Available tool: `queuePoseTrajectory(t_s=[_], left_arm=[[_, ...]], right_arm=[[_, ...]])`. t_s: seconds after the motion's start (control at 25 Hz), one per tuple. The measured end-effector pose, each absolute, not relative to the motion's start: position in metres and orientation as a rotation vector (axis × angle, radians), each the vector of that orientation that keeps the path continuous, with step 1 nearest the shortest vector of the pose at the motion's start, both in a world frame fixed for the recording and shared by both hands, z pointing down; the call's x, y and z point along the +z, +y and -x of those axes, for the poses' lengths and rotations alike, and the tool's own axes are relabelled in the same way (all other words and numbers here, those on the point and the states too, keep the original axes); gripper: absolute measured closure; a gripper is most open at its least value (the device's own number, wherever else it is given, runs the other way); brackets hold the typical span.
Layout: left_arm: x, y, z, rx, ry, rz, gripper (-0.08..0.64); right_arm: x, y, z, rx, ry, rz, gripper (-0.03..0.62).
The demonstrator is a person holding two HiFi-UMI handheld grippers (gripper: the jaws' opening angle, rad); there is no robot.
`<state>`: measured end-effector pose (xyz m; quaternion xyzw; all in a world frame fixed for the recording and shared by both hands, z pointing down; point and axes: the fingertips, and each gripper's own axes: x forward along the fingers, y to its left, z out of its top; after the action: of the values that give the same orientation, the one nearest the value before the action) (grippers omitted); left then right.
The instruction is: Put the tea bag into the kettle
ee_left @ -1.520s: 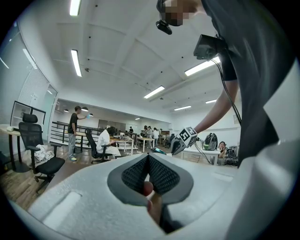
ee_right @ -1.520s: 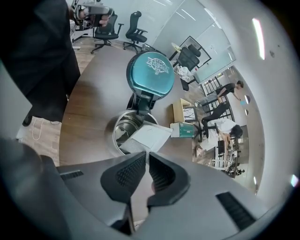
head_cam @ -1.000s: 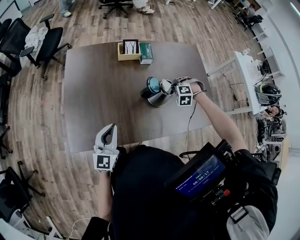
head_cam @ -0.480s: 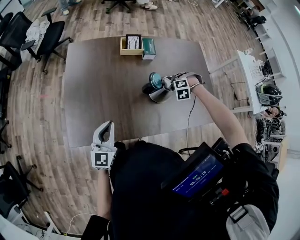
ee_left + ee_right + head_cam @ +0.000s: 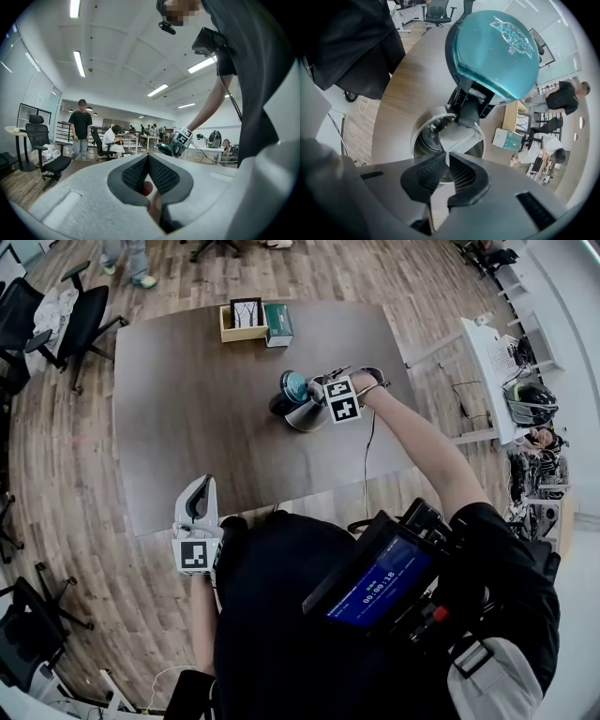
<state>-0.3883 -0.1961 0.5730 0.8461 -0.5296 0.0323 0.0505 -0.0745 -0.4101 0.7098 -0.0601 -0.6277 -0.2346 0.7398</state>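
A steel kettle (image 5: 300, 415) stands on the dark table (image 5: 187, 418), right of the middle, with its teal lid (image 5: 292, 386) flipped up. In the right gripper view the teal lid (image 5: 497, 49) stands above the kettle's open mouth (image 5: 423, 140). My right gripper (image 5: 446, 157) is shut on a pale grey tea bag (image 5: 461, 138), which hangs over that mouth. In the head view the right gripper (image 5: 319, 397) sits right beside the kettle. My left gripper (image 5: 198, 487) is shut and holds nothing, off the table's near edge by the person's body.
A wooden box (image 5: 242, 324) and a teal carton (image 5: 278, 324) stand at the table's far edge. Office chairs (image 5: 70, 320) are at the far left. The left gripper view shows a standing person (image 5: 80, 126) and seated people behind desks.
The head camera has shifted, so everything sits higher and further left. My right gripper has edged slightly closer over the kettle. The left gripper has stayed where it was.
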Motion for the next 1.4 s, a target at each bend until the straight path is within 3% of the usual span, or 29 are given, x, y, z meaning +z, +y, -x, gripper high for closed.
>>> queuePoseTrajectory(t_s=[0.64, 0.92, 1.12, 1.24, 1.4], left_arm=[[0.569, -0.193, 0.384, 0.090, -1.572, -2.636, 0.560], [0.570, -0.196, 0.376, 0.079, -1.450, -2.704, 0.560], [0.558, -0.198, 0.361, 0.174, -1.277, -2.773, 0.560], [0.549, -0.192, 0.356, 0.064, -1.165, -2.848, 0.560], [0.563, -0.180, 0.341, 0.133, -0.975, -2.889, 0.560]], right_arm=[[0.695, -0.413, 0.073, -0.438, -1.468, -0.011, 0.532], [0.620, -0.417, 0.098, -0.436, -1.807, -0.516, 0.532], [0.545, -0.348, 0.128, -0.344, -2.211, -1.013, 0.535], [0.524, -0.278, 0.150, -0.223, -2.421, -1.177, 0.570], [0.505, -0.193, 0.176, -0.064, -2.613, -1.415, 0.586]])
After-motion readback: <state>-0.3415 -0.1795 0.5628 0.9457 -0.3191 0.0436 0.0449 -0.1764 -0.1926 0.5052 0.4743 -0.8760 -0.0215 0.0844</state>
